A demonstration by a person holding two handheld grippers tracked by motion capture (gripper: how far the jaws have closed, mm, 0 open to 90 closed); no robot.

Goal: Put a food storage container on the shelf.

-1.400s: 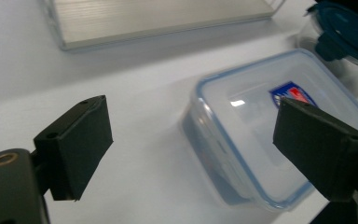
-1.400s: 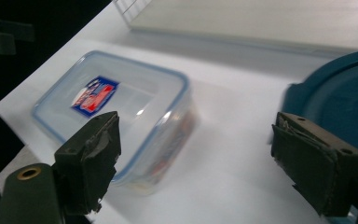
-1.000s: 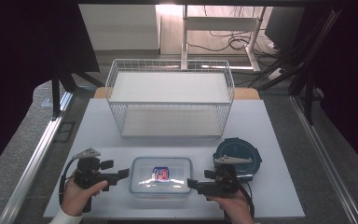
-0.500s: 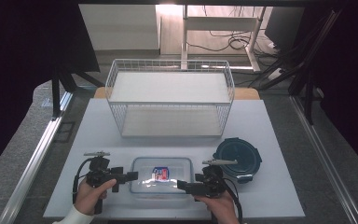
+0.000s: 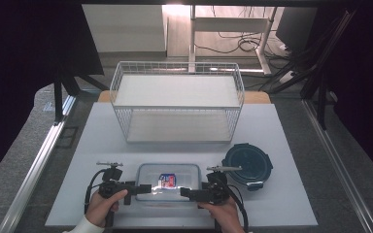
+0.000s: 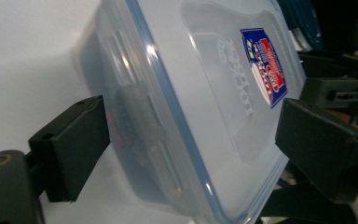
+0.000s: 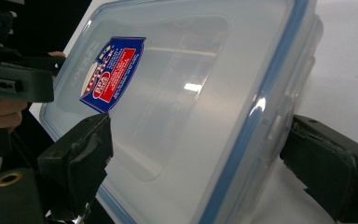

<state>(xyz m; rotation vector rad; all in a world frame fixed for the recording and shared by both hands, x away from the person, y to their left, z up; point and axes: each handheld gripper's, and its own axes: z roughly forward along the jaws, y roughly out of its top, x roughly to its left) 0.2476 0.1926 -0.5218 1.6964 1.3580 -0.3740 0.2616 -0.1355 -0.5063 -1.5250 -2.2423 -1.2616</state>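
Both grippers have moved inward over the last second and now bracket the box (image 5: 169, 181) from its two short ends. The left gripper (image 5: 143, 188) has its jaws spread, one on each side of the box's near-left corner, and no clamping is visible. The right gripper (image 5: 188, 193) stands the same way at the opposite end, jaws spread about the rim and not pressed shut. The box lies between the two tools, directly ahead of each set of jaws, flat on the table (image 5: 291, 204).

Judgement: the approach is complete and a two-handed grasp is the step in hand.

Count: one box, its lid on; one round lid (image 5: 247, 164) beyond the right gripper; one wire basket (image 5: 177, 104) farther ahead; two grippers.
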